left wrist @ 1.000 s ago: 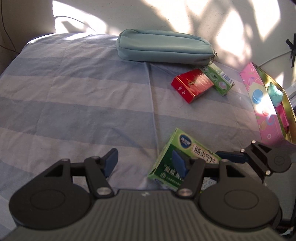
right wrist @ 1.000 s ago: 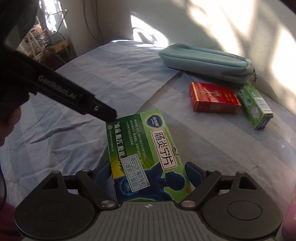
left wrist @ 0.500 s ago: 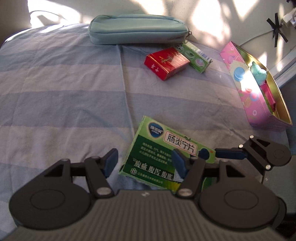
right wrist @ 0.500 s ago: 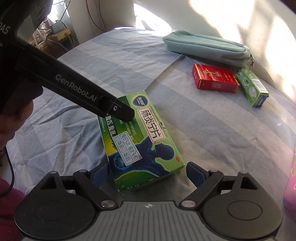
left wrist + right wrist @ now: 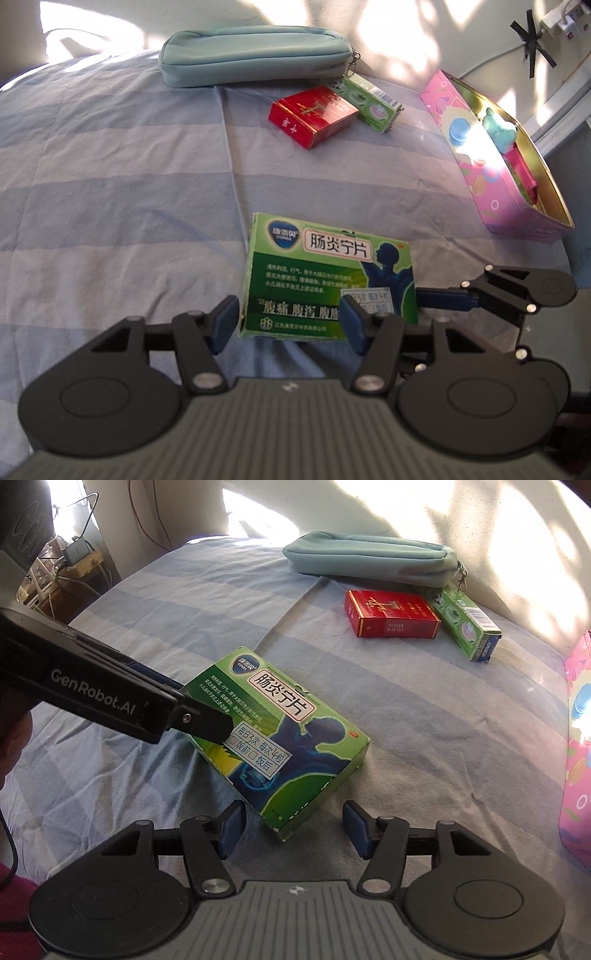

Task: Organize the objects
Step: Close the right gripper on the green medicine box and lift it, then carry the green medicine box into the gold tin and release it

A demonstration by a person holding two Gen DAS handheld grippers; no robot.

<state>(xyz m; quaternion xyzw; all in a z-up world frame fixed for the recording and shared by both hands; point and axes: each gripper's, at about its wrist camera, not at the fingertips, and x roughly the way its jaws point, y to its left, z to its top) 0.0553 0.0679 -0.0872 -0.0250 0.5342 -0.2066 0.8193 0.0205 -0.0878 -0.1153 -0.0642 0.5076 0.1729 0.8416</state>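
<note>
A green medicine box (image 5: 325, 273) (image 5: 280, 746) lies flat on the striped blue sheet (image 5: 110, 184). My left gripper (image 5: 288, 321) is open, its jaws straddling the box's near left part. My right gripper (image 5: 291, 827) is open and empty, just behind the box's near corner; it also shows in the left wrist view (image 5: 458, 299). A red cigarette pack (image 5: 314, 116) (image 5: 391, 614) and a small green box (image 5: 371, 101) (image 5: 465, 624) lie beyond, in front of a teal pouch (image 5: 255, 55) (image 5: 373, 559).
A pink tin (image 5: 491, 166) (image 5: 576, 738) with a gold inside holds a teal toy and pink items at the right edge of the bed. A wall runs behind the pouch. Cables and a power strip (image 5: 79, 554) sit off the left.
My right gripper let go of the green box and drew back; the box now lies flat. My left gripper moved up over the box's left part.
</note>
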